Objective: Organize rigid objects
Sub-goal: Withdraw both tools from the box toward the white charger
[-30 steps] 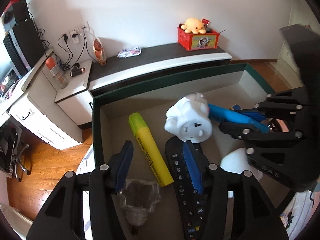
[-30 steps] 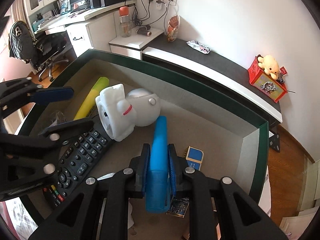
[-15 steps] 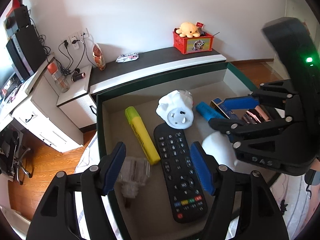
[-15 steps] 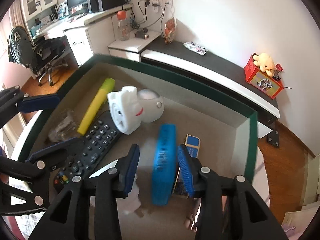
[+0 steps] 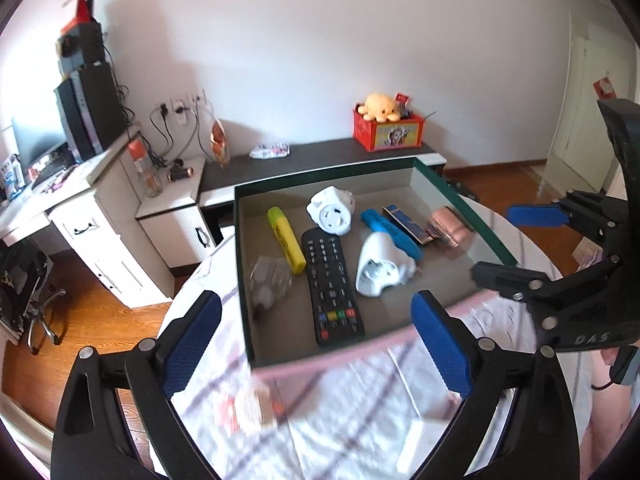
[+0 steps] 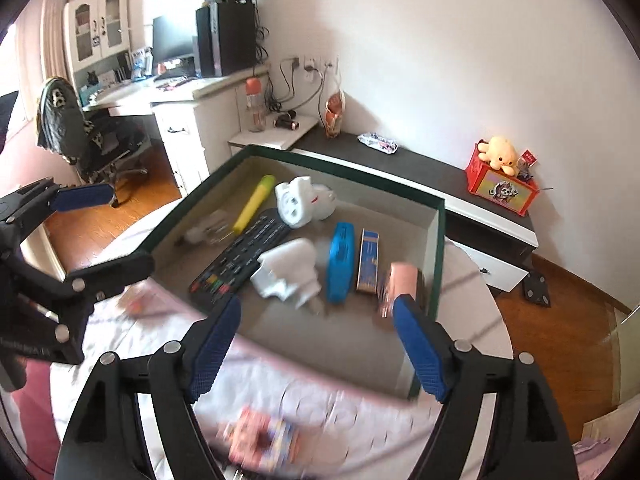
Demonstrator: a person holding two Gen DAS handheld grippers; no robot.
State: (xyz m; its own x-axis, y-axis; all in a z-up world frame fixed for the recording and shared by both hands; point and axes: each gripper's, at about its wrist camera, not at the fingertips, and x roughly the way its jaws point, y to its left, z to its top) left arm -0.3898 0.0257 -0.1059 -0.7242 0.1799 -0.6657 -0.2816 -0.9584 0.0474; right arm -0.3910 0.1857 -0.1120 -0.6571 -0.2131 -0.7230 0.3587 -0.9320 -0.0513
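A green-rimmed box [image 5: 239,240] [image 6: 440,248] sits on a round table. Inside lie a black remote [image 5: 330,284] [image 6: 240,258], a yellow highlighter [image 5: 285,244] [image 6: 254,202], a white round toy [image 5: 332,212] [image 6: 300,200], a white plug-like object [image 5: 380,266] [image 6: 288,270], a blue case [image 5: 390,234] [image 6: 340,264], a small blue-and-gold box [image 5: 404,226] [image 6: 367,260], a pink object [image 5: 448,226] [image 6: 400,284] and a clear wrapper [image 5: 266,276]. My left gripper [image 5: 316,344] is open and empty, above the cloth in front of the box. My right gripper [image 6: 316,344] is open and empty, also in front of the box.
The table has a white patterned cloth [image 5: 360,400]. A blurred pink-red item [image 5: 248,408] [image 6: 264,440] lies on the cloth near me. Behind the box stand a dark-topped low cabinet [image 5: 320,156], a red toy box [image 5: 386,130] and a white desk [image 5: 80,208].
My right gripper let go of the blue case in the box and opened. Both grippers pulled back and up out of the box to above the cloth.
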